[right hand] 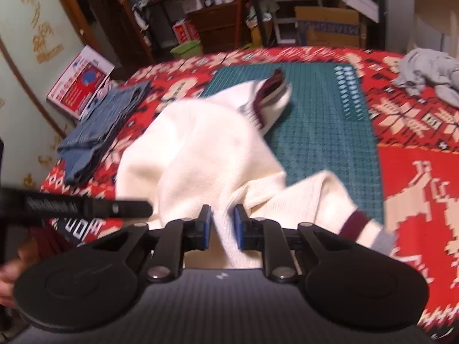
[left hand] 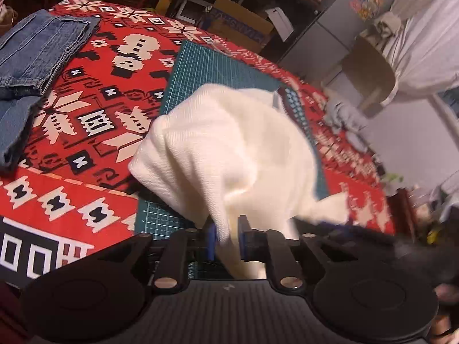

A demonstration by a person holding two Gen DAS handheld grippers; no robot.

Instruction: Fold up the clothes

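On red patterned blanket (right hand: 416, 177) w/ green cutting mat (right hand: 315, 120), cluttered room: left gripper (left hand: 226, 236) & right gripper (right hand: 222, 229) both narrow, pinching cream sweater (right hand: 200, 154); folded jeans (left hand: 37, 54) nearby.

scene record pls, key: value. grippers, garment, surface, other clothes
left gripper: shut on the cream sweater
right gripper: shut on the cream sweater
cream sweater: bunched, lifted at the near edge, maroon-striped cuff trailing to the right
green cutting mat: under the sweater, lying on the red patterned cloth
folded jeans: on the cloth, left of the mat
grey garment: crumpled, far right of the cloth
stage: fold under way, image motion-blurred
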